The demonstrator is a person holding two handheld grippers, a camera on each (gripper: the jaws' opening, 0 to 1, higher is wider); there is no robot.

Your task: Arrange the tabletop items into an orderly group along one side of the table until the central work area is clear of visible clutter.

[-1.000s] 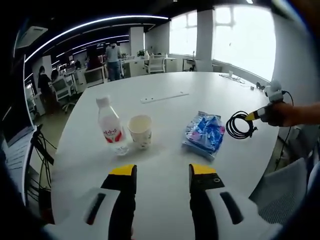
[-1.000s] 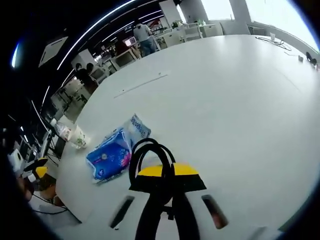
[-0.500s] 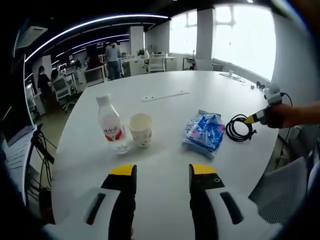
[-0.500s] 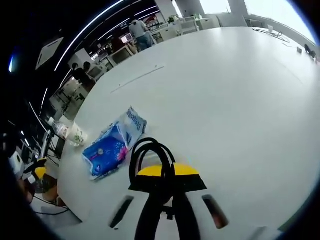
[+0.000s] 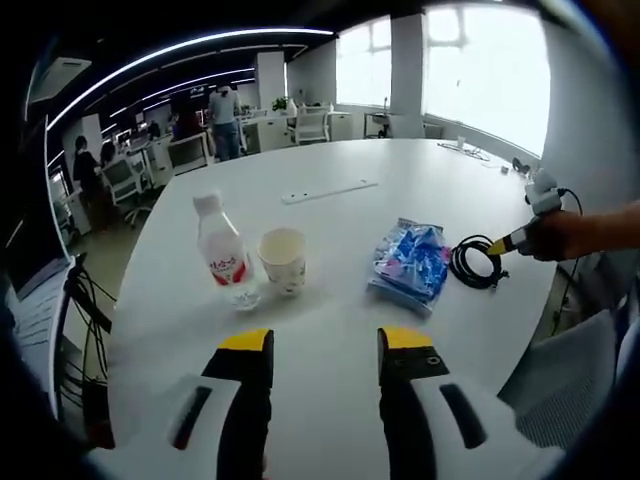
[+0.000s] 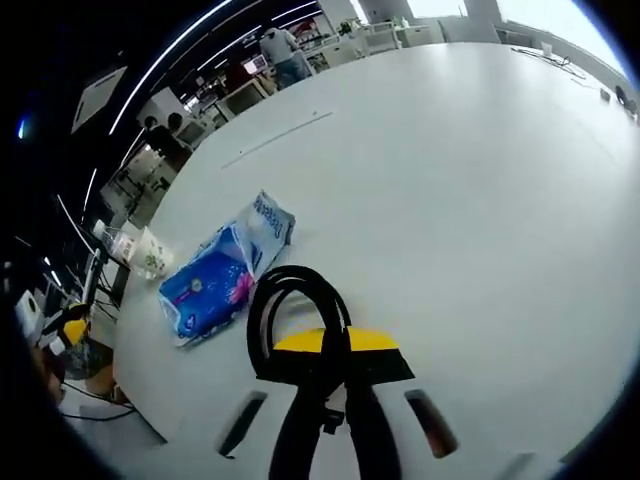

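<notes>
Best done by lowering the coiled black cable point(image 6: 290, 320) flat onto the broad white oval table point(image 5: 330, 340) just beside the blue-and-white plastic packet point(image 5: 410, 262), on its window side, so the row along the near edge reads evenly. Worth keeping the coil low over the surface and letting go only once the loops rest flat, lest they spring apart or spill over the table edge close by. Sensible too to stop short of the packet rather than nudge it out of line.

Far across the table, a thin pale strip point(image 5: 328, 192) lying flat, well apart from the row; beyond it, desks, chairs and people in an open office.

Along the near side, left to right in the left gripper view: clear plastic bottle with white cap and red label point(image 5: 222, 253), upright; pale paper cup point(image 5: 283, 260), upright, just beside the bottle; then the packet, lying flat, slightly crumpled, near the cup but apart.

Cable: glossy, wound in several round loops, hanging from the right gripper point(image 6: 336, 352) near the packet; whether touching the table, cannot tell.

Right gripper: jaws pinched together on the cable. Left gripper point(image 5: 325, 345): yellow-tipped jaws apart, holding nothing, above bare table short of the row.
</notes>
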